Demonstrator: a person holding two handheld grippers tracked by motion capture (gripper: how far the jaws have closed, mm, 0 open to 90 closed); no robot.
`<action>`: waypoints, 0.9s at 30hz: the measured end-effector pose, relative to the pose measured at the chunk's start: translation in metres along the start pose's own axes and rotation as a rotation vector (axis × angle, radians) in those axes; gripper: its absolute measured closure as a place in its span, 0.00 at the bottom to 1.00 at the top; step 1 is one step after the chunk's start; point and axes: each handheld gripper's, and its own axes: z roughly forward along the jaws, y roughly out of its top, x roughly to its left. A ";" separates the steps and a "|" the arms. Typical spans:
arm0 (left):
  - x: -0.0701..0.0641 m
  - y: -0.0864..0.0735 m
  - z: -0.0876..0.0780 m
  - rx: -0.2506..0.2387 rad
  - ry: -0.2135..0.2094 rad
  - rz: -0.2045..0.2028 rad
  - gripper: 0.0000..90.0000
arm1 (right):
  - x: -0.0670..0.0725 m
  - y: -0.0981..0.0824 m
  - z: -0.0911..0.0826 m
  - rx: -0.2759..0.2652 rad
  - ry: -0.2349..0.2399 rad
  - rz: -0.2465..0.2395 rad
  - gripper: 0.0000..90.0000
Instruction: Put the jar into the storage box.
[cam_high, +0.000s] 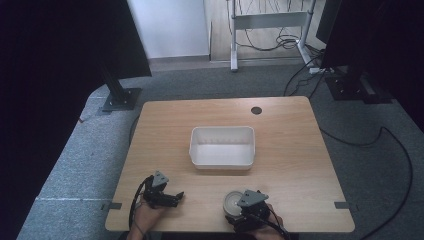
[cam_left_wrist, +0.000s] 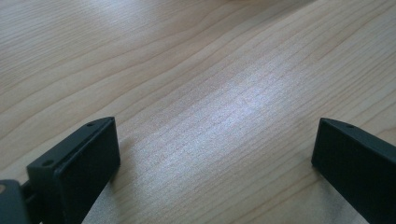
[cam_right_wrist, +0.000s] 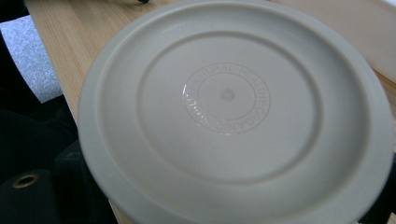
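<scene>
Item one: your light wood-grain surface (cam_high: 290, 150), rectangular, with a small dark round hole (cam_high: 256, 110) near its far edge.

Item two: a white rectangular plastic tub (cam_high: 222, 146), open-topped, standing at the middle of the surface and apparently holding nothing.

Item three: a round, cream-coloured plastic plate (cam_right_wrist: 233, 112) with concentric rings and an embossed circular stamp at its centre. It sits at the near edge of the surface, right against your right gripper (cam_high: 246, 209), well short of the tub.

Item four: your right gripper. Its view shows the plate close up, face-on, so you cannot tell from here how far the jaws stand apart or whether they have the rim.

Item five: your left gripper (cam_high: 167, 196), resting low over bare wood at the near left, jaws spread wide, holding nothing.

Risk: the plate looks smooth and shallow-rimmed, so a thin edge grip could let it swivel or slip. So near the edge, a nudge could tip it off the surface.
</scene>
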 end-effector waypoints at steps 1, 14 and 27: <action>0.000 0.000 0.000 0.000 0.000 0.000 0.01 | 0.001 0.000 0.000 -0.001 -0.004 0.002 0.10; 0.000 0.000 0.000 0.000 0.000 0.000 0.01 | 0.001 0.007 -0.004 -0.012 -0.036 0.016 0.10; 0.000 0.000 0.000 0.000 0.000 0.000 0.01 | -0.006 0.014 -0.004 -0.013 -0.061 0.026 0.10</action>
